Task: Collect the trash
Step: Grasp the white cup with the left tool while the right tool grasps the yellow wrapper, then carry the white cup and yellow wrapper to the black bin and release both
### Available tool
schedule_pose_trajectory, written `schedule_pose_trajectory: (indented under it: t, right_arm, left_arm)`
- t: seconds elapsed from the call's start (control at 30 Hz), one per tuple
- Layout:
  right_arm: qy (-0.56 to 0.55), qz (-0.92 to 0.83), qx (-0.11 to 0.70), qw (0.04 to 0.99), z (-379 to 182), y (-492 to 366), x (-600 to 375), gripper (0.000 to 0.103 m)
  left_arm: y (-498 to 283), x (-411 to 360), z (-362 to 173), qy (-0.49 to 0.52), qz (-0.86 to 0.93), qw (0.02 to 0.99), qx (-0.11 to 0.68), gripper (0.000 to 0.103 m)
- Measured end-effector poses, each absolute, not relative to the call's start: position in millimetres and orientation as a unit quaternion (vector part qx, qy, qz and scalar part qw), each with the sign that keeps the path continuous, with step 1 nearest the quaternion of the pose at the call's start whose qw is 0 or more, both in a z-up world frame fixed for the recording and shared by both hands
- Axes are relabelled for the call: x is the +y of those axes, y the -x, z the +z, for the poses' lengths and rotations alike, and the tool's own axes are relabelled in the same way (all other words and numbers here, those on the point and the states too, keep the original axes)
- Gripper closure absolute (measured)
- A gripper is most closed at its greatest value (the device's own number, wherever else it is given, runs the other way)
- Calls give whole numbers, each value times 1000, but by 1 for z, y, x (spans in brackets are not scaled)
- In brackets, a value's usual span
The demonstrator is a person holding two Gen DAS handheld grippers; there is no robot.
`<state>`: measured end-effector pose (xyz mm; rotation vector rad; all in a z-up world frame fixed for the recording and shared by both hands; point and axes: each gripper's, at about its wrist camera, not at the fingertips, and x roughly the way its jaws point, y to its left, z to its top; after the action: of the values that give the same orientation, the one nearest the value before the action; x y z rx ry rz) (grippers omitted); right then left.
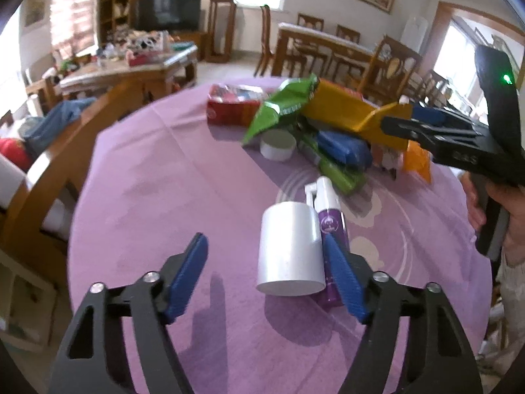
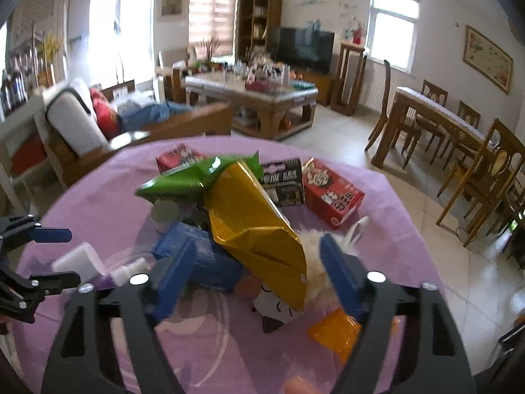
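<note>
A pile of wrappers lies on the purple-clothed round table [image 1: 157, 190]: a gold foil bag [image 2: 252, 226], a green bag [image 1: 279, 108], a blue pack [image 2: 200, 256], red boxes [image 2: 331, 193] and an orange wrapper [image 2: 334, 331]. My left gripper [image 1: 265, 256] is open; a white cylinder cup [image 1: 288, 249] and a purple spray bottle [image 1: 331, 229] lie between its fingers. My right gripper [image 2: 259, 256] is open, its fingers on either side of the gold bag's lower end. In the left wrist view the right gripper [image 1: 423, 124] hovers over the pile.
A small white round lid [image 1: 278, 144] lies by the green bag. A white fluffy thing [image 2: 315, 262] sits behind the gold bag. A wooden sofa [image 2: 98, 131] stands beyond the table's far edge, dining chairs [image 2: 475, 170] to the right.
</note>
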<state>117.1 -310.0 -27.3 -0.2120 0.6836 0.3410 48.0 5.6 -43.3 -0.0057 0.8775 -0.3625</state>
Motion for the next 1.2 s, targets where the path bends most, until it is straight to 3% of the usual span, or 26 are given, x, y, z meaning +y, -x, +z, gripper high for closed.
schedule_pose_trajectory:
  t: [0.1,0.2,0.3,0.83,1.2]
  right_arm:
    - [104,173,352,914,-37,-122,-313,55]
    - [100,179,356,912,-40,-123,-316,65]
    - [84,193,354,911,-38,-118,-322,76]
    - [-5,227,290,929,6,-64,-359,80]
    - [-57,199,232,950,37,-17,-424,81]
  left_arm:
    - [-51,0,-49,10,-186,880,437,46]
    - [-53,-2,-50,11,-189,879,438,62]
    - [-53,-3,-50,17,-191,879,438,63]
    - [-23,-23,-3,27,-220,910,351,63]
    - [-13,-91,33,27,-279,911,301,63]
